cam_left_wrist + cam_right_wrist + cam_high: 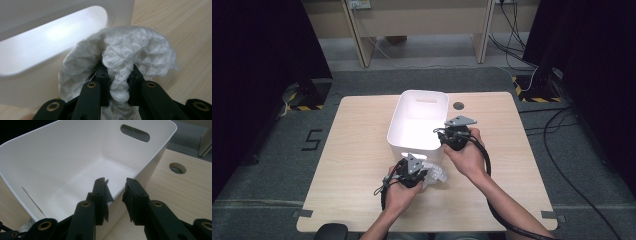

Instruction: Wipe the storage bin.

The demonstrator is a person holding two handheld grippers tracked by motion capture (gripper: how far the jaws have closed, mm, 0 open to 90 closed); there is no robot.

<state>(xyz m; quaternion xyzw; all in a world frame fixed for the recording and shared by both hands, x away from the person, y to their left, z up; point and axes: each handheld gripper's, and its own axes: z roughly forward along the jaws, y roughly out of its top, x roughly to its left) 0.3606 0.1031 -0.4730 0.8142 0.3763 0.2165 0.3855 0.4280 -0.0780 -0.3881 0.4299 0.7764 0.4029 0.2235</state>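
Note:
A white waffle-weave cloth [140, 50] lies bunched on the wooden table, right against the near wall of a white plastic bin [422, 97]. My left gripper [117, 72] is shut on a fold of this cloth [437, 175], with the fabric squeezed between the black pads. In the high view my left gripper [423, 172] sits just in front of the bin. My right gripper [116, 186] straddles the bin's near right rim, one jaw inside and one outside, closed on the wall. From above, my right gripper [446, 135] is at the bin's front right corner. The bin [75, 152] is empty inside.
The table [357, 165] has a round cable hole [458, 105] behind the bin's right side. Bare wood stretches left and right of the bin. Cables trail from both grippers, and desk legs and floor cables lie beyond the far edge.

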